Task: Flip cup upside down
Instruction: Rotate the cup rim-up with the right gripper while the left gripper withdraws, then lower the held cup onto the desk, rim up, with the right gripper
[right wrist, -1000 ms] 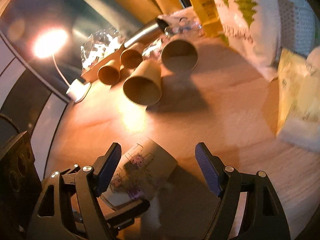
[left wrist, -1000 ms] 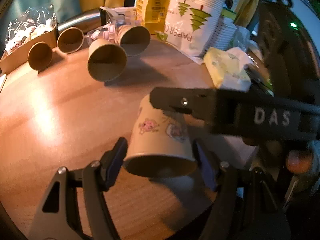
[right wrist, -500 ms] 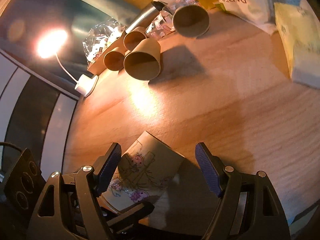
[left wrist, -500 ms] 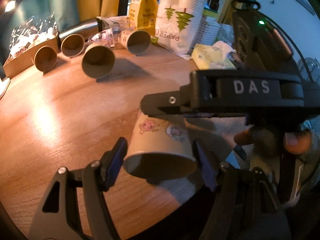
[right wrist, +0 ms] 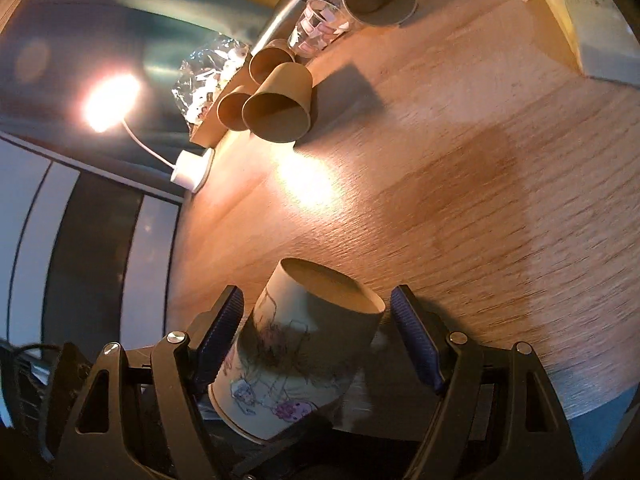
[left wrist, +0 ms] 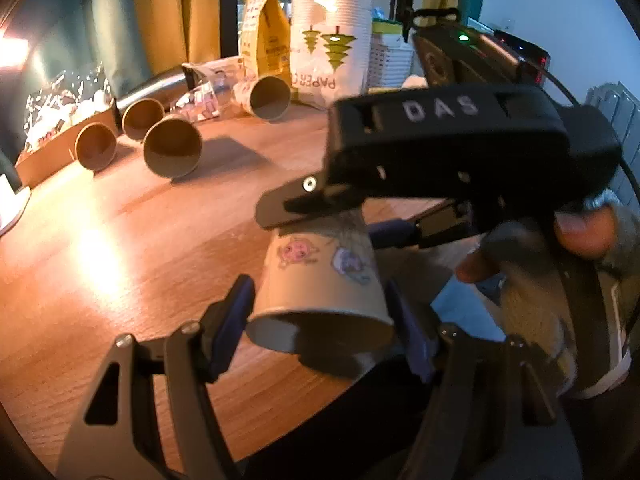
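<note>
A paper cup with cartoon prints (left wrist: 320,280) is held in my left gripper (left wrist: 320,320), whose pads press its wide rim end on both sides. The cup's mouth faces the left wrist camera and its base points away. The cup hangs above the near edge of the wooden table (left wrist: 120,240). My right gripper shows from the side in the left wrist view (left wrist: 440,152), over the cup's base end. In the right wrist view the cup (right wrist: 296,352) lies between my right gripper's (right wrist: 316,332) open jaws, close to the left pad; whether that pad touches it cannot be told.
Several brown paper cups (left wrist: 172,152) lie on their sides at the table's back, by a cardboard tray of wrapped sweets (left wrist: 60,120). A yellow bag (left wrist: 264,44), a pack of paper cups (left wrist: 332,48) and a steel bottle (left wrist: 156,84) stand behind. A lamp (right wrist: 108,100) shines at left.
The left gripper has lifted the cup and drawn it back toward the table's near edge. The right gripper has turned and closed in around the cup's base end.
</note>
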Tool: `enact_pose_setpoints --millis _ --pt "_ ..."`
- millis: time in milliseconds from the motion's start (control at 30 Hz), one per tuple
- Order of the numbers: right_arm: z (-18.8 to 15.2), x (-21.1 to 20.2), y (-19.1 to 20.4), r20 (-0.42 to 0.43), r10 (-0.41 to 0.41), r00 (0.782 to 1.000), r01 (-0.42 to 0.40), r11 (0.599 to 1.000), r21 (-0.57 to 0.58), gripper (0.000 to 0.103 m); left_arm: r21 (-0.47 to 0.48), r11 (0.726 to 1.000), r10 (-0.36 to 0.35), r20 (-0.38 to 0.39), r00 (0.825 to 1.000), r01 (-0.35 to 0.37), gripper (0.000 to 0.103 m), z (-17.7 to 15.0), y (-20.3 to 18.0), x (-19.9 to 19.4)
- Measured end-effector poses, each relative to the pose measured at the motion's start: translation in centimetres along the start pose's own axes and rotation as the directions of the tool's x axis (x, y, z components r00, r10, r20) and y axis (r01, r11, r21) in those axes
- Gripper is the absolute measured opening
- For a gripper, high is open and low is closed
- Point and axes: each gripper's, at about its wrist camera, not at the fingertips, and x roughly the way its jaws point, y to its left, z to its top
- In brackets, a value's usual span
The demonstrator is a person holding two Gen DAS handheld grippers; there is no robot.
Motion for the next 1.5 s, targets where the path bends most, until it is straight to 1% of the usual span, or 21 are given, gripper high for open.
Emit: enact_pose_setpoints --millis 33,100,233,400,500,533,567,633,767,800,867,933,967,1067,1133,1233,1333,1367,1400,1433,1500 --pt "0.0 0.1 -0.2 -0.005 0.018 1.0 -0.018 1.0 0.008 0.078 0.0 1.0 -0.002 0.002 1.0 0.002 0.069 -0.1 0.0 -0.1" --pt "0.0 0.2 -0.3 -0.012 0.036 0.999 -0.036 0.999 0.013 0.07 0.001 1.0 -0.005 0.006 1.0 0.005 0.069 -0.2 0.1 -0.2" --pt "0.0 -0.1 0.0 0.008 0.047 0.999 -0.047 0.999 -0.007 0.067 0.005 1.0 0.0 0.018 1.0 0.0 0.069 -0.2 0.2 -0.4" --pt "0.1 -1.2 0.3 0.045 0.062 0.997 -0.06 0.997 -0.04 0.066 0.007 1.0 -0.012 0.064 0.998 0.012 0.071 0.0 0.1 -1.2" --pt "0.2 -2.2 1.3 0.103 0.04 0.994 -0.03 0.995 -0.1 0.065 0.027 0.999 -0.022 0.087 0.996 0.019 0.077 0.1 -0.3 -1.5" --pt "0.3 -2.5 1.8 0.128 0.024 0.991 -0.008 0.992 -0.129 0.065 0.029 1.0 -0.014 0.099 0.995 0.011 0.084 0.1 -0.4 -1.7" --pt "0.4 -2.7 2.1 0.141 0.019 0.99 0.002 0.989 -0.146 0.065 0.029 1.0 -0.012 0.109 0.994 0.008 0.086 0.0 -0.4 -1.9" --pt "0.6 -2.8 2.5 0.163 0.016 0.986 0.011 0.986 -0.167 0.065 0.023 1.0 -0.008 0.129 0.992 0.006 0.087 0.0 -0.2 -2.1" --pt "1.3 -2.7 3.3 0.232 -0.028 0.972 0.08 0.972 -0.219 0.065 -0.012 1.0 0.005 0.153 0.988 -0.003 0.087 -0.3 0.8 -2.6" --pt "1.3 -2.8 3.6 0.264 -0.045 0.963 0.112 0.964 -0.242 0.065 -0.028 1.0 0.011 0.164 0.986 -0.006 0.087 -0.3 1.2 -2.8" --pt "1.2 -2.8 4.5 0.335 -0.08 0.939 0.182 0.941 -0.285 0.064 -0.07 0.997 0.035 0.194 0.98 -0.022 0.087 -0.4 2.3 -3.3" --pt "0.6 -2.7 5.4 0.403 -0.104 0.909 0.252 0.908 -0.335 0.064 -0.119 0.992 0.058 0.225 0.973 -0.032 0.087 -0.6 3.7 -3.8" --pt "0.4 -2.5 5.8 0.423 -0.112 0.899 0.278 0.892 -0.355 0.064 -0.141 0.989 0.069 0.238 0.969 -0.036 0.087 -0.7 4.4 -4.0" --pt "-0.1 -1.6 6.5 0.467 -0.123 0.876 0.33 0.859 -0.392 0.064 -0.189 0.979 0.129 0.265 0.956 -0.079 0.087 -0.3 6.9 -4.0" --pt "-0.5 -1.0 7.0 0.493 -0.11 0.863 0.35 0.834 -0.426 0.064 -0.228 0.969 0.163 0.286 0.944 -0.098 0.087 -0.1 8.5 -4.1" --pt "-1.4 -0.3 7.8 0.534 -0.104 0.839 0.401 0.782 -0.477 0.064 -0.272 0.955 0.203 0.319 0.926 -0.116 0.087 0.2 10.2 -4.1" --pt "-2.2 0.4 8.2 0.577 -0.11 0.809 0.456 0.737 -0.499 0.064 -0.325 0.936 0.254 0.362 0.897 -0.134 0.086 -0.1 11.3 -4.3" --pt "-2.4 0.7 8.3 0.598 -0.122 0.792 0.488 0.715 -0.501 0.064 -0.345 0.929 0.266 0.378 0.887 -0.132 0.086 -0.2 11.7 -4.4" --pt "-2.6 1.0 8.2 0.609 -0.135 0.781 0.51 0.7 -0.499 0.064 -0.368 0.92 0.281 0.386 0.879 -0.132 0.086 -0.4 12.1 -4.3" --pt "-2.8 1.2 8.1 0.616 -0.142 0.775 0.523 0.691 -0.499 0.064 -0.384 0.914 0.289 0.387 0.876 -0.132 0.086 -0.5 12.5 -4.2" --pt "-3.3 1.6 8.1 0.645 -0.156 0.748 0.565 0.659 -0.497 0.064 -0.405 0.907 0.286 0.383 0.878 -0.119 0.086 -0.5 13.4 -3.4"
